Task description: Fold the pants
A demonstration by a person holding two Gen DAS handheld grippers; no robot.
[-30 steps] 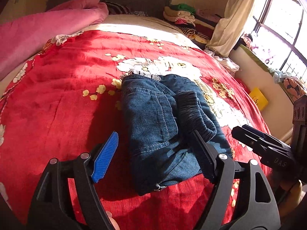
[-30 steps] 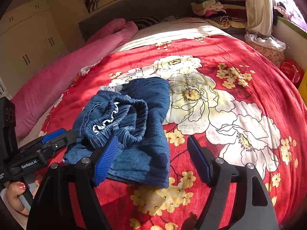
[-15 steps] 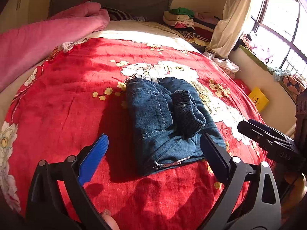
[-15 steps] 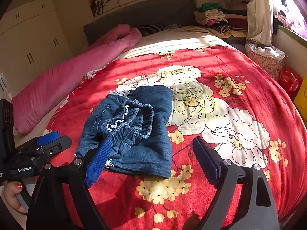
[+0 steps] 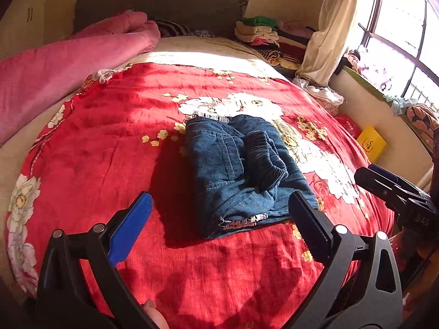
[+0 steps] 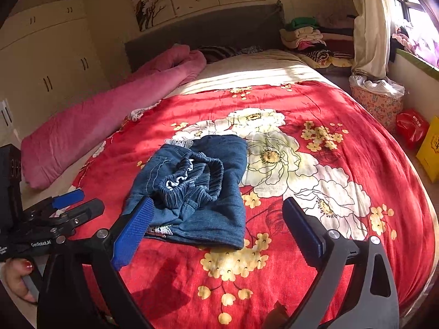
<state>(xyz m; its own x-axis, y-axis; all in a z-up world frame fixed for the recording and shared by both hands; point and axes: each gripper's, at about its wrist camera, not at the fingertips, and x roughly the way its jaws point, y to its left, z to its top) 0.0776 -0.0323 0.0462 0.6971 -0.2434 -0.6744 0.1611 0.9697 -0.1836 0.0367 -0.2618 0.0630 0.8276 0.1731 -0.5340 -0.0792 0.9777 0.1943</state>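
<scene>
Blue denim pants (image 5: 236, 172) lie folded into a compact bundle on the red flowered bedspread (image 5: 109, 148), elastic waistband bunched on top. They also show in the right wrist view (image 6: 197, 186). My left gripper (image 5: 219, 219) is open and empty, held back from the bundle's near edge. My right gripper (image 6: 216, 224) is open and empty, held back above the bundle's near side. The left gripper also shows at the left edge of the right wrist view (image 6: 74, 205), and the right gripper at the right edge of the left wrist view (image 5: 389, 183).
A pink rolled blanket (image 5: 55, 65) lies along the bed's left side. Stacked folded clothes (image 6: 310, 38) sit by the headboard. A curtain (image 5: 326, 27), a flowered basket (image 6: 376, 101), a red bag (image 6: 411, 128) and a yellow box (image 5: 370, 142) stand right of the bed.
Both grippers have pulled back and up from the pants, which now look smaller and farther. The left jaws have opened wider. The bundle has not moved.
</scene>
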